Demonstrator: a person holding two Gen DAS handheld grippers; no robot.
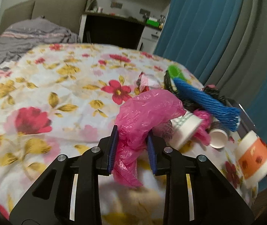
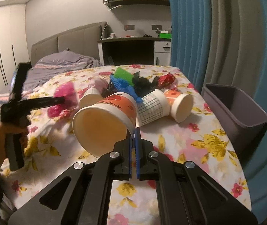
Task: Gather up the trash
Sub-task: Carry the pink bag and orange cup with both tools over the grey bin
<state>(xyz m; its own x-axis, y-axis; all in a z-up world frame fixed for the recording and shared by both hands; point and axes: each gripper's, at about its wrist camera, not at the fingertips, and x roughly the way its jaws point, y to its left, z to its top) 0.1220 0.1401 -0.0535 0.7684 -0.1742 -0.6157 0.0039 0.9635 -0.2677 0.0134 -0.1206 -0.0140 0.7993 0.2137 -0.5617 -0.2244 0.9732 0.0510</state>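
On the flowered bedspread (image 2: 189, 150), nearest the right camera, the right gripper (image 2: 133, 133) is pinched nearly shut on the rim of an orange-patterned paper cup (image 2: 107, 118), held on its side with its mouth toward the lens, probably so it can be carried to the grey bin (image 2: 246, 112) at the bed's right edge. Left of that bin, the left gripper (image 1: 132, 138) has its jaws partly closed around a crumpled pink plastic bag (image 1: 142, 116); the pads touch the film on both sides, a soft grip that may slip. Beyond the cup, still left of the bin, the rest of the heap lies loose: a checked cup (image 2: 152, 106), a smaller orange cup (image 2: 180, 105), blue netting (image 2: 123, 86) and black wrappers (image 2: 142, 84).
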